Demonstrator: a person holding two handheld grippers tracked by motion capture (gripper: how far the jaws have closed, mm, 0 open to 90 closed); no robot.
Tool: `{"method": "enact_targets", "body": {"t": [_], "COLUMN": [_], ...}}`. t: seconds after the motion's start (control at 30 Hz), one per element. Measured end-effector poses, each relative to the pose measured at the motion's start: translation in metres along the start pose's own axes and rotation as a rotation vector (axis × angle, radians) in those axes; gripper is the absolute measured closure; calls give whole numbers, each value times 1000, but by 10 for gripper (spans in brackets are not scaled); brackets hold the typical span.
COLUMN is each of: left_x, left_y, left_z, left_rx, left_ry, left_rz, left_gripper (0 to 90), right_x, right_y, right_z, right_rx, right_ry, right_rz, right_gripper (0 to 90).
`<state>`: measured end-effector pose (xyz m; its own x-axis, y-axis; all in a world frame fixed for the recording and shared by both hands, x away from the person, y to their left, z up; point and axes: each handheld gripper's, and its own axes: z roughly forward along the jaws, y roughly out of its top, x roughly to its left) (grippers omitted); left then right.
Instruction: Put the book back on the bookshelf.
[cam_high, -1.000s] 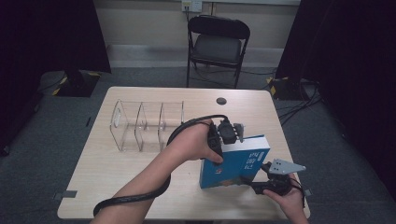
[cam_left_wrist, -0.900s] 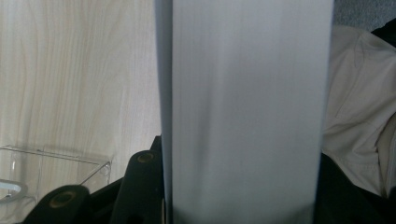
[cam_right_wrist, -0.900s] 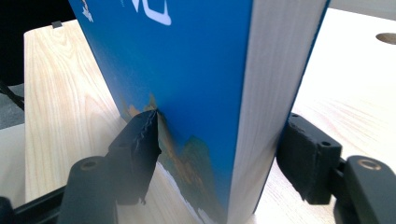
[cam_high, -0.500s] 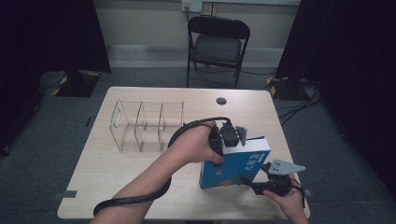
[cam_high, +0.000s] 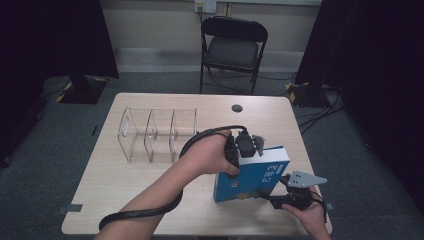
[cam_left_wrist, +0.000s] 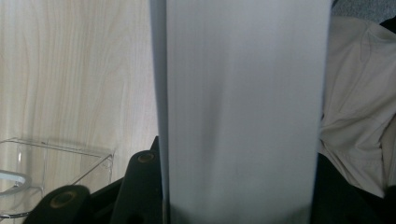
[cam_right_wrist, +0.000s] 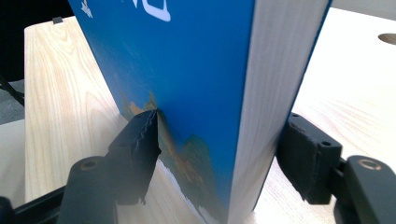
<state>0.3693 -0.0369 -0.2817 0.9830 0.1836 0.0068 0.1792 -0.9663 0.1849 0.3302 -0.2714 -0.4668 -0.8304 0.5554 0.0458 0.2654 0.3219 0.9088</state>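
Note:
A thick blue book (cam_high: 252, 175) stands on edge, tilted, at the front right of the table (cam_high: 150, 200). My left gripper (cam_high: 245, 150) comes down on its top edge and is shut on it. In the left gripper view the white page edge of the book (cam_left_wrist: 243, 112) runs up between the jaws of the left gripper (cam_left_wrist: 238, 198). My right gripper (cam_high: 274, 192) holds the book's lower right corner. Up close, the right gripper (cam_right_wrist: 219, 154) has one pad (cam_right_wrist: 140, 140) on the blue cover of the book (cam_right_wrist: 187, 70) and the other behind it.
A clear plastic divider rack (cam_high: 155, 135) with several slots stands left of the book, and its corner (cam_left_wrist: 51, 158) lies beside the left jaws. A round cable hole (cam_high: 237, 108) sits near the far edge. A black folding chair (cam_high: 232, 45) stands beyond the table.

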Motion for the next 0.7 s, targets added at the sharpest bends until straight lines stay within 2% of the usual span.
{"method": "enact_targets", "body": {"t": [0.13, 0.23, 0.3, 0.33, 0.43, 0.5, 0.57, 0.7], "left_x": [-4, -5, -6, -6, -3, -1, 3, 5], "left_y": [0, -1, -1, -4, -8, -10, -14, -22], "left_z": [0, 0, -1, -1, -2, -5, -6, -4], "left_rx": [1, -4, -9, -20, -27, -36, -25, -27], "left_ry": [15, 13, 20, 12, -11, -18, -16, -14], "left_rz": [-24, -29, -33, -38, -66, -93, -115, -107], "left_gripper": [620, 622, 623, 623, 624, 625, 624, 623], "right_x": [0, 0, 0, -1, -4, -7, -10, -12], "right_y": [-1, -3, -4, -6, -9, -13, -16, -21], "right_z": [0, 1, 1, 1, -1, 0, 1, 4], "right_rx": [12, 43, 41, 49, 71, 86, 118, 155], "right_ry": [6, 10, 14, 22, 28, 15, 1, 1], "right_rz": [-8, -16, -13, -11, -7, 5, 11, 5], "right_gripper": [307, 260, 252, 211, 197, 198, 198, 198]}}
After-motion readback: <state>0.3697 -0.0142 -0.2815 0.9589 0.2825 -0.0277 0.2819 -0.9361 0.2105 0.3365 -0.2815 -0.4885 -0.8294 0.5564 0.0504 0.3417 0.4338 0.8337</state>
